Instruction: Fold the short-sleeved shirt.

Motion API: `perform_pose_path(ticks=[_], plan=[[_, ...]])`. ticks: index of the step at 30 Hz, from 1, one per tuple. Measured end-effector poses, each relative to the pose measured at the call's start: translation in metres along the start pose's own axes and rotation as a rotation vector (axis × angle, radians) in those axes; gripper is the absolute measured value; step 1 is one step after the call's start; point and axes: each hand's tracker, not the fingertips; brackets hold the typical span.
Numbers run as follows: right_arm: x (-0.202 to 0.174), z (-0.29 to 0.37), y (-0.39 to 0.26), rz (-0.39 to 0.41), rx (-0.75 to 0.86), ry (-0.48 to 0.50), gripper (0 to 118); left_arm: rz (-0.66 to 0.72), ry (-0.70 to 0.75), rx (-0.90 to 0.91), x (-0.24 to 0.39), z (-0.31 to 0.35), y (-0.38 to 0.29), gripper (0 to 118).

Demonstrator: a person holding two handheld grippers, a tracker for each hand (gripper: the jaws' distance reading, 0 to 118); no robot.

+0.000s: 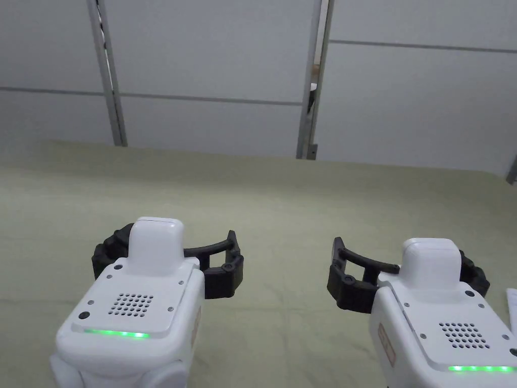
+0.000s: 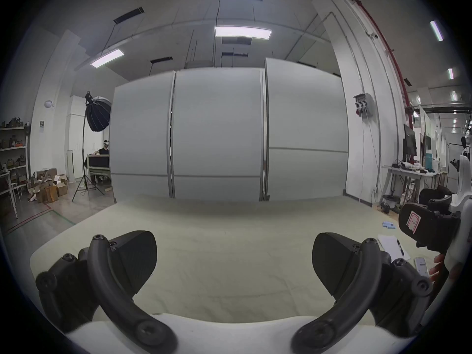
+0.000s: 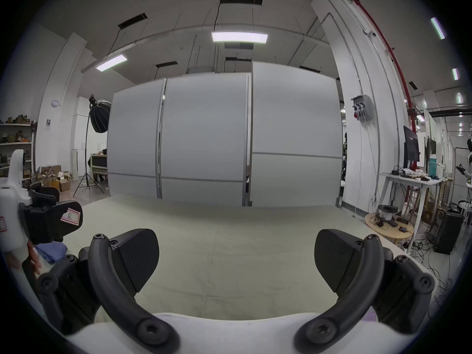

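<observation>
On the left side, low beside our left gripper [image 2: 233,258], lies a crumpled blue cloth [image 3: 49,253], likely the short-sleeved shirt. It seems to rest on the wide table with the pale green cover [image 1: 282,202]. Our right gripper [image 3: 236,258] and the left gripper are wide open, holding nothing. We think the left gripper is nearer.
</observation>
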Motion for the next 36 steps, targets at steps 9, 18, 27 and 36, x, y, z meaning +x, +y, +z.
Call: perform_pose_path(ticks=[9,18,27,36], plan=[[-0.009,-0.091,-0.089,-0.016,-0.288,0.027,118,-0.003,0.007,-0.299,0.001,-0.091,-0.089,118],[-0.025,-0.194,-0.218,-0.017,-0.712,0.029,118,-0.029,0.034,-0.722,0.0,-0.197,-0.213,118],[-0.028,-0.214,-0.229,-0.013,-0.833,0.035,118,-0.004,0.039,-0.769,0.002,-0.203,-0.222,118],[-0.025,-0.211,-0.229,-0.017,-0.83,0.038,118,-0.006,0.041,-0.768,0.003,-0.202,-0.221,118]])
